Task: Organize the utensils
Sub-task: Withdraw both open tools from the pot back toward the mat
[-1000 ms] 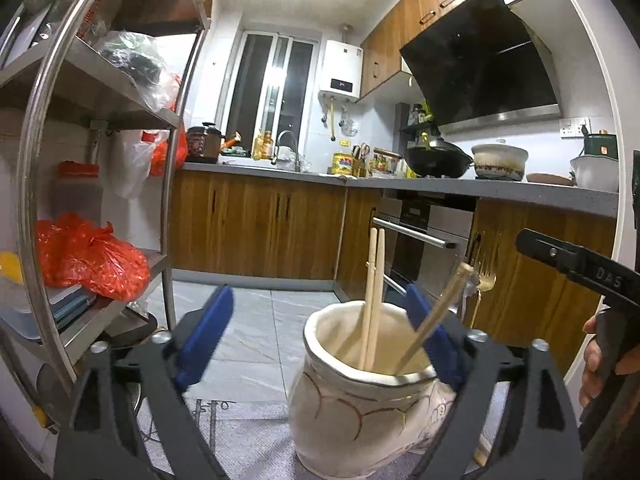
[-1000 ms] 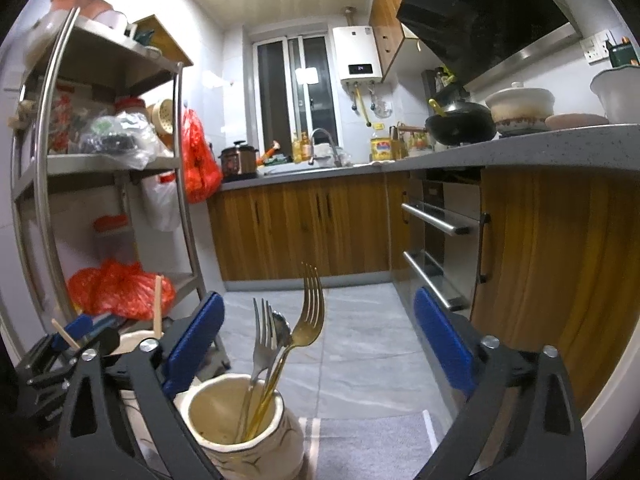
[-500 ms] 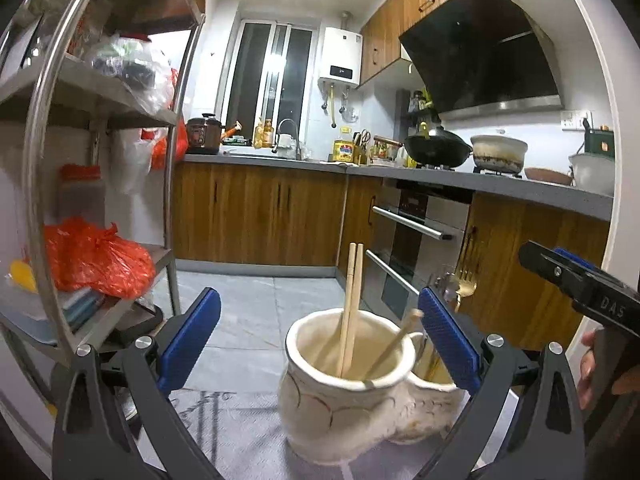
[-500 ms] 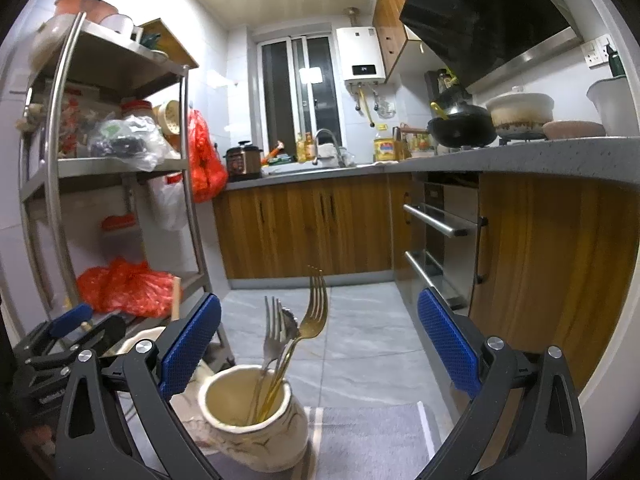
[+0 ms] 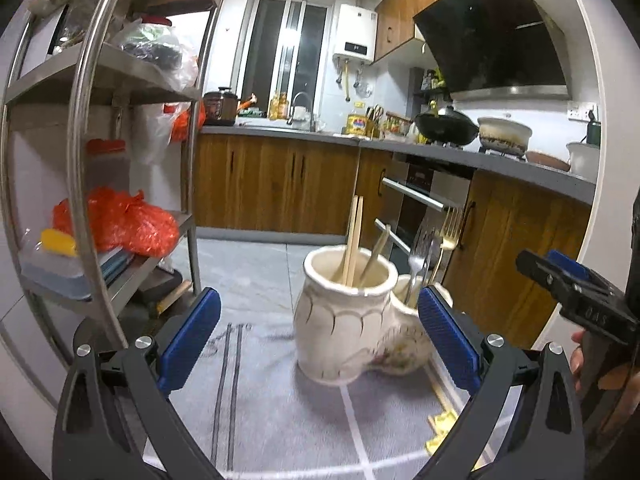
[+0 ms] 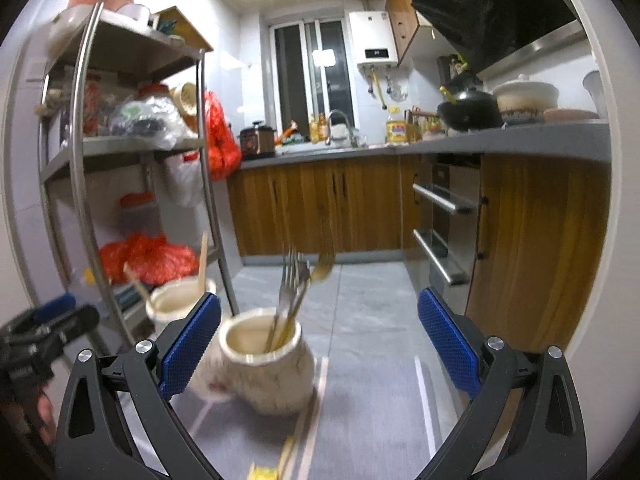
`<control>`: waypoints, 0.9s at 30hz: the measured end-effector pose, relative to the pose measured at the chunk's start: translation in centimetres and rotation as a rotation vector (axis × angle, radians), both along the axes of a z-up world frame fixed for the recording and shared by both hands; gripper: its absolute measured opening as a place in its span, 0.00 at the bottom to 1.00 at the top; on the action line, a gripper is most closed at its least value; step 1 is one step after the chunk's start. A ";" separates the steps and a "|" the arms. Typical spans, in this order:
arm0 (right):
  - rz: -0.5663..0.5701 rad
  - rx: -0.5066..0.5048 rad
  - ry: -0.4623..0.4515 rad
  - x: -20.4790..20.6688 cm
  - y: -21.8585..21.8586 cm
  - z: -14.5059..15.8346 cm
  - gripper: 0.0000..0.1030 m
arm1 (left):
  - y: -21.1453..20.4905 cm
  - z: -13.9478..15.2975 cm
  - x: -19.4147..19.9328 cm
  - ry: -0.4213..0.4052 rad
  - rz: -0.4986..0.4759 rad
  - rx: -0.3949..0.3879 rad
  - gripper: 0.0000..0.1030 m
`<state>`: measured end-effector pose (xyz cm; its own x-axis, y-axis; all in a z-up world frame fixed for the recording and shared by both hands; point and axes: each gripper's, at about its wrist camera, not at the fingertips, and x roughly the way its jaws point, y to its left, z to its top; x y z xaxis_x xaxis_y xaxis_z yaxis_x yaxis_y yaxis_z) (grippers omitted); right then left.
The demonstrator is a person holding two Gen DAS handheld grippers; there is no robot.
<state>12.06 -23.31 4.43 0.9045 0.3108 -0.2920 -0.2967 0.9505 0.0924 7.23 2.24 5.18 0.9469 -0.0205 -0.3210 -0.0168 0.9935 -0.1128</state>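
Two cream jars (image 5: 342, 316) stand touching on the grey mat (image 5: 280, 412), chopsticks (image 5: 354, 236) in the near-left one, forks (image 6: 296, 288) in the other. Both the left gripper (image 5: 320, 344) and right gripper (image 6: 318, 344) have their fingers spread, empty. Careless swings could topple these top-heavy jars; loose chopsticks (image 5: 438, 392) beside them might roll away.

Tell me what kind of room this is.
A home kitchen, by the look of it: a range hood hangs over a black wok on the counter, a sink tap stands under the window, and wooden cabinets run along the walls.
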 end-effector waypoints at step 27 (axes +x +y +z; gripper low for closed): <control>0.057 -0.112 0.357 0.8 -1.1 -7.4 0.93 | -4.2 -7.6 -1.7 0.311 -0.150 0.108 0.94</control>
